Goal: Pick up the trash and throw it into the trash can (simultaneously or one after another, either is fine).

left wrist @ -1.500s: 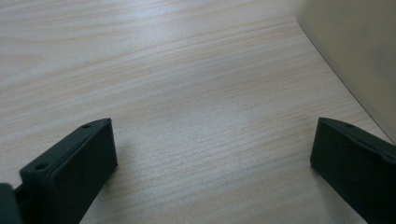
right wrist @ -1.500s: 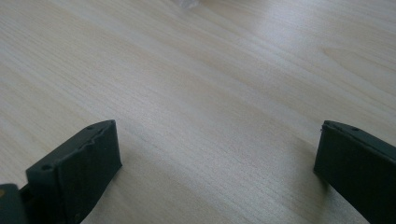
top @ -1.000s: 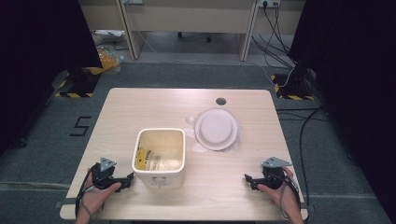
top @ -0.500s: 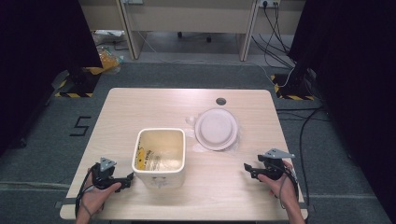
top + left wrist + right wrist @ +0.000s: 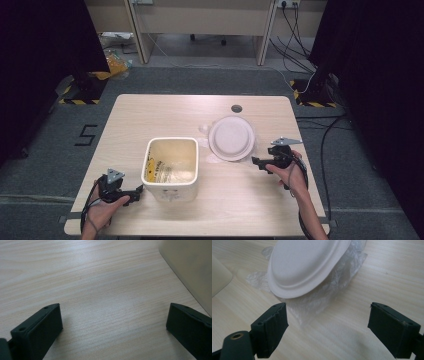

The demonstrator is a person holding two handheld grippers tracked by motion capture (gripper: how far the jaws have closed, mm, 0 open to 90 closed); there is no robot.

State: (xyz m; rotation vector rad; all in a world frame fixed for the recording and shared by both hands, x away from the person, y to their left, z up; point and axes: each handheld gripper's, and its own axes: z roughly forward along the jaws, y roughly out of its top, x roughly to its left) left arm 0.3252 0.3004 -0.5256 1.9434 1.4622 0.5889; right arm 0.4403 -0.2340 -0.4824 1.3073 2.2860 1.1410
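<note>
- Pale wood-grain worktop (image 5: 165, 115) with rounded corners, a small dark round hole (image 5: 236, 108) near its far edge.
- Cream square tub (image 5: 170, 168) upright on the worktop, left of centre toward the near side; open top, yellowish inside, faint printed markings on its inner left wall.
- White round plate (image 5: 231, 138) upside down to the right of the tub and a little farther back, apart from it; resting on crumpled clear plastic film (image 5: 332, 287) that spreads out past its rim.
- Left hand-held gripper (image 5: 134, 194) held low at the near left corner, pointing right toward the tub's near left corner, just beside it; contact not clear from the high view.
- In the left gripper view, left hand-held gripper (image 5: 113, 322) with jaws spread wide apart, bare wood between them, nothing gripped; cream tub wall (image 5: 190, 267) at the upper right, just beyond the right-side jaw.
- Right hand-held gripper (image 5: 258, 162) held at the right of the worktop, pointing left toward the near right edge of the plate, near it but apart.
- In the right gripper view, right hand-held gripper (image 5: 328, 322) with jaws wide apart and empty; plate rim and the film's edge just ahead of the left-side jaw, a rounded cream corner of the tub (image 5: 219, 277) at the far left.
- On the floor left of the worktop, a black figure 5 (image 5: 86, 135); yellow-and-black striped tape (image 5: 80, 100) farther back; cables (image 5: 300, 30) trailing at the upper right.
</note>
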